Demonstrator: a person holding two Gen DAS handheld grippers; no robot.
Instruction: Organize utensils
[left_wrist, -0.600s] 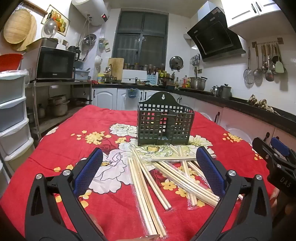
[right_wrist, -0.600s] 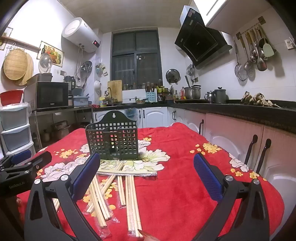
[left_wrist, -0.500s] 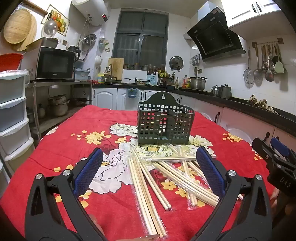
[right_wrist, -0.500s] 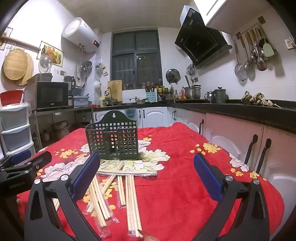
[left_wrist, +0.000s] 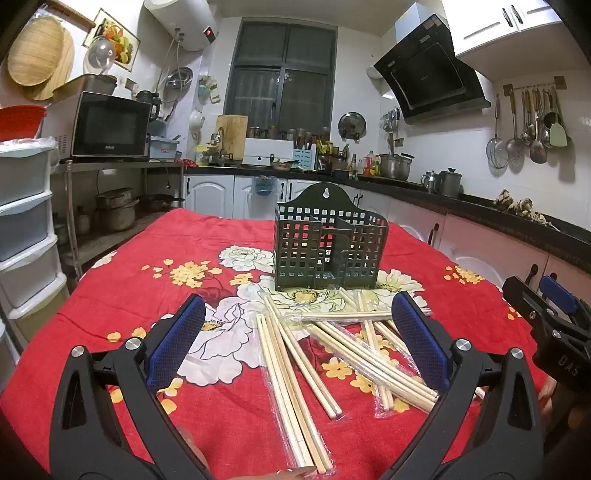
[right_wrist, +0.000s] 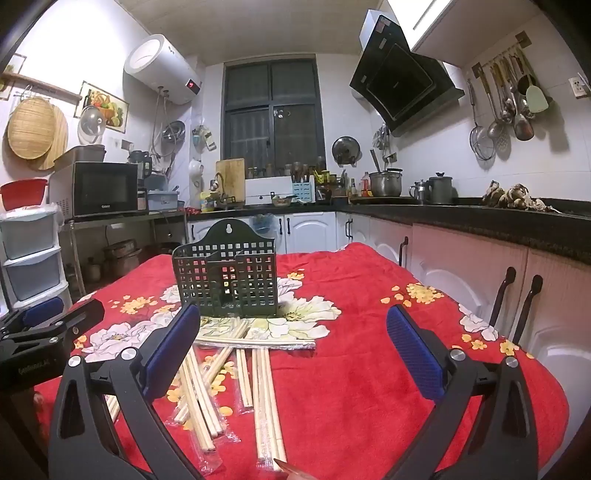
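Several pairs of wooden chopsticks in clear plastic sleeves (left_wrist: 317, 354) lie scattered on the red floral tablecloth (left_wrist: 122, 291), just in front of a dark green lattice utensil holder (left_wrist: 330, 247) that stands upright and looks empty. My left gripper (left_wrist: 299, 345) is open and empty, hovering above the near chopsticks. My right gripper (right_wrist: 293, 352) is open and empty; the chopsticks (right_wrist: 262, 384) lie between its fingers and to their left, with the holder (right_wrist: 226, 278) beyond its left finger. Each gripper shows at the edge of the other's view.
The table's right edge (right_wrist: 546, 376) drops off close to white cabinet doors with dark handles (right_wrist: 517, 306). Plastic drawers (left_wrist: 22, 229) stand left of the table. A black kitchen counter (right_wrist: 480, 218) runs along the right and back.
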